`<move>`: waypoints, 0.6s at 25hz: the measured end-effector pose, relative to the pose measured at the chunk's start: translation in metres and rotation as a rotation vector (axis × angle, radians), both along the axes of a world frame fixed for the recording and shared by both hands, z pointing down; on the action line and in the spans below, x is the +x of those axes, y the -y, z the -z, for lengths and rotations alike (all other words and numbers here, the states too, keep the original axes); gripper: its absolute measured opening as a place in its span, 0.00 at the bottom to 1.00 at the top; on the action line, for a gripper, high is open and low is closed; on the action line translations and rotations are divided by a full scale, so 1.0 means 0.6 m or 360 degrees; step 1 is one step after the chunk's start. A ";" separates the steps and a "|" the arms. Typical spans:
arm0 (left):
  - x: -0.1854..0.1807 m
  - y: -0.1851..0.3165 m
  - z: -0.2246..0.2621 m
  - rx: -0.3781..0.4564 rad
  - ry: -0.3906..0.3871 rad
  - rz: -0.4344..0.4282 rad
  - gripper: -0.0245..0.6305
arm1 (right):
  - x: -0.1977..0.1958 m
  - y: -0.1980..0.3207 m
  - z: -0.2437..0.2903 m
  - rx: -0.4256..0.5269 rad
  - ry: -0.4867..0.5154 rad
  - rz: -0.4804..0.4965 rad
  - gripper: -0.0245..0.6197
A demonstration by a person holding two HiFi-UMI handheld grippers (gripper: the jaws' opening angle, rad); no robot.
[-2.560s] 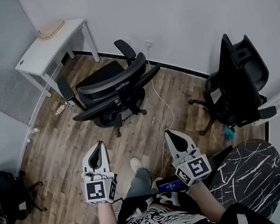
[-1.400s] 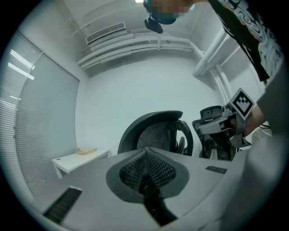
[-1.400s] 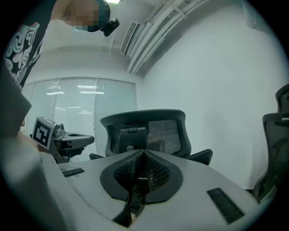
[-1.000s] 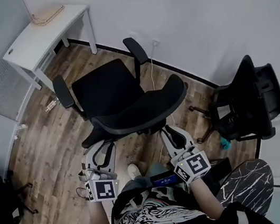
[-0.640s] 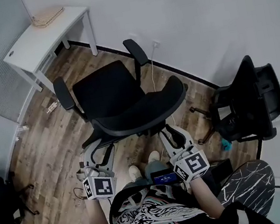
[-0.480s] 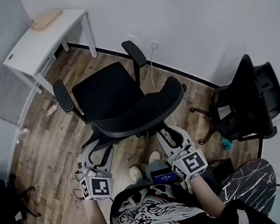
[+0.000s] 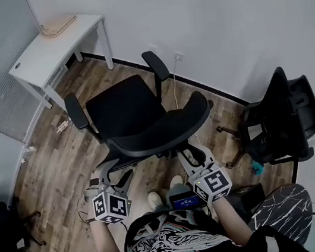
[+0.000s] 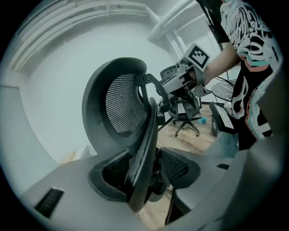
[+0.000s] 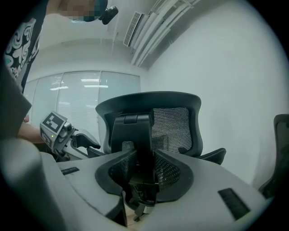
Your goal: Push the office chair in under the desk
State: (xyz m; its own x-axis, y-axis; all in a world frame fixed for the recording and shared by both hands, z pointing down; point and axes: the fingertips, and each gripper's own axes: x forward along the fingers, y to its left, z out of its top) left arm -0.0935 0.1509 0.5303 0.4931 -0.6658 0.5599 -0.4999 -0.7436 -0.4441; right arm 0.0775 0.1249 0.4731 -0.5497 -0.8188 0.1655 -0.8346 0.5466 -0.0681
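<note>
Grasping appears in hand: left gripper (image 7: 117, 173) opening astride the office chair (image 7: 121, 107) backrest (image 7: 167, 128), right gripper (image 7: 194, 157) clamped on its spine (image 9: 137, 135); pushing toward the counter (image 7: 50, 48) ahead is required.

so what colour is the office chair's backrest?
Black mesh in a black frame on the office chair; clearest in the right gripper view.

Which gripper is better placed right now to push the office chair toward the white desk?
Right, probably. The right gripper is clamped on the central back support of the office chair, a centred hold. The left gripper is opening, with the backrest edge loose between its jaws.
</note>
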 end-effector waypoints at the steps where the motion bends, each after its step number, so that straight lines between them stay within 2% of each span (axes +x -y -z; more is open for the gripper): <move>1: 0.000 0.000 0.000 -0.0006 0.0009 -0.0009 0.42 | 0.000 0.001 0.000 -0.0003 -0.0008 0.0003 0.18; 3: 0.001 -0.001 -0.003 -0.0017 0.0052 -0.0034 0.41 | 0.001 0.005 0.000 -0.0004 -0.0024 0.0007 0.18; 6: 0.003 -0.003 -0.011 -0.0026 0.0208 -0.0098 0.40 | -0.002 0.010 0.000 -0.0008 -0.0039 0.0013 0.19; 9: 0.010 0.003 -0.006 -0.0057 0.0268 -0.0154 0.40 | -0.007 0.013 0.002 -0.0010 -0.0045 0.0025 0.19; 12: 0.013 0.014 -0.013 -0.0095 0.0381 -0.0192 0.40 | -0.007 0.013 0.005 -0.0012 -0.0036 0.0029 0.19; 15: 0.015 0.015 -0.018 -0.0161 0.0406 -0.0224 0.39 | -0.007 0.017 0.007 -0.0002 -0.0050 0.0035 0.19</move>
State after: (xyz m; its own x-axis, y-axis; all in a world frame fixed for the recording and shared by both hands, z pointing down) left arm -0.0844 0.1417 0.5412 0.4116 -0.5357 0.7373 -0.2708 -0.8444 -0.4623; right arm 0.0732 0.1145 0.4689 -0.5623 -0.8062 0.1840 -0.8240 0.5650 -0.0425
